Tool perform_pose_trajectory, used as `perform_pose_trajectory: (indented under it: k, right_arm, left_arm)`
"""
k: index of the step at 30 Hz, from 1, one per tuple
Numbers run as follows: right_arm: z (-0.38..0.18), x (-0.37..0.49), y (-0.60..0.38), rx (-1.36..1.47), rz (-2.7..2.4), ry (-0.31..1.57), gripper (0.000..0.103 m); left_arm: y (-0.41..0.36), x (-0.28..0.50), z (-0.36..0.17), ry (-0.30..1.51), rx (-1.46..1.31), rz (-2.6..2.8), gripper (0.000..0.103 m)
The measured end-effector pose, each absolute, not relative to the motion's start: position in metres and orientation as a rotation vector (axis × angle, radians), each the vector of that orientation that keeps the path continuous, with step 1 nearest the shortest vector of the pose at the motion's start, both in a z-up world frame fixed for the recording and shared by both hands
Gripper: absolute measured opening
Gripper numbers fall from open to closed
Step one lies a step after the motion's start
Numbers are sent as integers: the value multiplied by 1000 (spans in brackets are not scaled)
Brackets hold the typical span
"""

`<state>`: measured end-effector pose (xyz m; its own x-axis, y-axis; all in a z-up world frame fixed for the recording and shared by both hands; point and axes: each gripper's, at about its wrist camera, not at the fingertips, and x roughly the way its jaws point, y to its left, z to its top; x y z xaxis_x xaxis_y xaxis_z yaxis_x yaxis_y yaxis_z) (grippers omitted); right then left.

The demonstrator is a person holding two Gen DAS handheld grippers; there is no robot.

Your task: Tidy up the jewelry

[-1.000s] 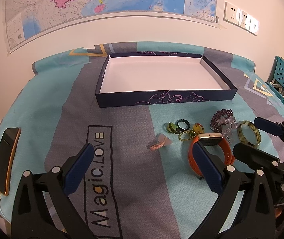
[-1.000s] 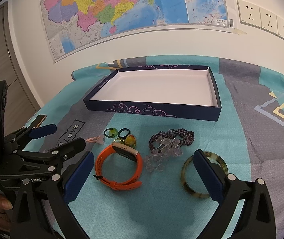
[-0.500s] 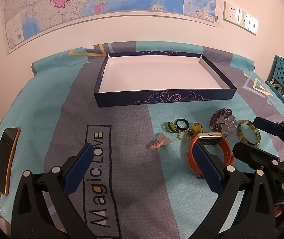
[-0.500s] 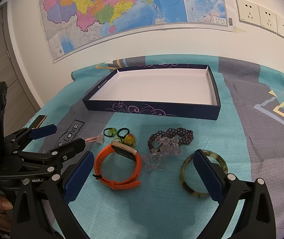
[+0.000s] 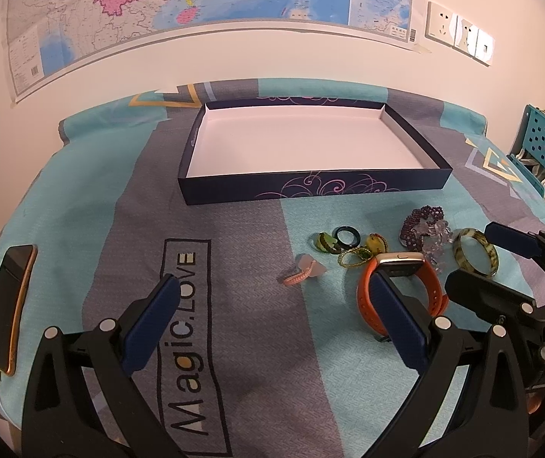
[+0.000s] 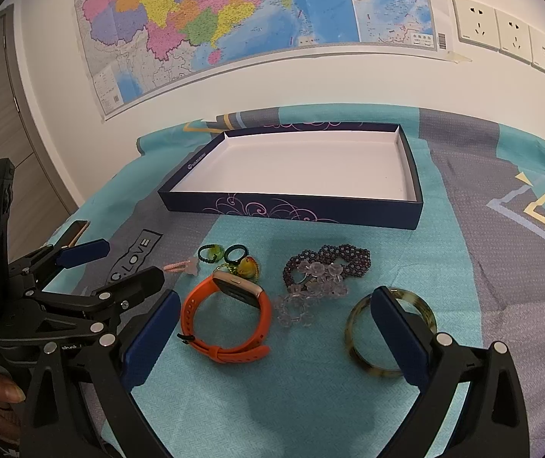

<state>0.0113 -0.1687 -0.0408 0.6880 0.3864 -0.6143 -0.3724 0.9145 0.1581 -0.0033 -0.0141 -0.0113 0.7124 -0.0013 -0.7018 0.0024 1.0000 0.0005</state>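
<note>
Scene unchanged; left gripper (image 5: 272, 320) steady, open.

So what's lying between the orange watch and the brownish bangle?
In the right wrist view, clear crystal beads with the dark purple beaded bracelet lie between the orange watch and the bangle.

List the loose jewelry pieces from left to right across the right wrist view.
Pink hair clip → orange-strapped smartwatch → purple beaded bracelet → mottled green-brown bangle. The small rings and the clear beads overlap in the order and are left out.
</note>
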Motion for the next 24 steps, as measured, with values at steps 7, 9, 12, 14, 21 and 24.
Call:
perform_pose_trajectory:
  k: [7,9,12,14,21,24]
  right_arm:
    - [-42,11,-170,26,421,690,97]
    - [-42,11,-171,23,420,689,97]
    - [-41,12,-175,25,413,687,97]
    - [-42,12,-180,24,397,690,97]
    - [-47,18,-217,38,285,714,92]
    - [-51,23,-233,49,268,738,80]
  left_arm:
    - [-13,-2,-11,782,-4,-10,97]
    - [-13,-3,-11,781,-4,-12,97]
    - [-14,-3,-11,782,-1,-23,97]
    - [-16,-3,-11,782,2,-36,97]
    - [-26,-1,-15,802,22,-127,90]
    - [-33,2,-18,825,24,-181,81]
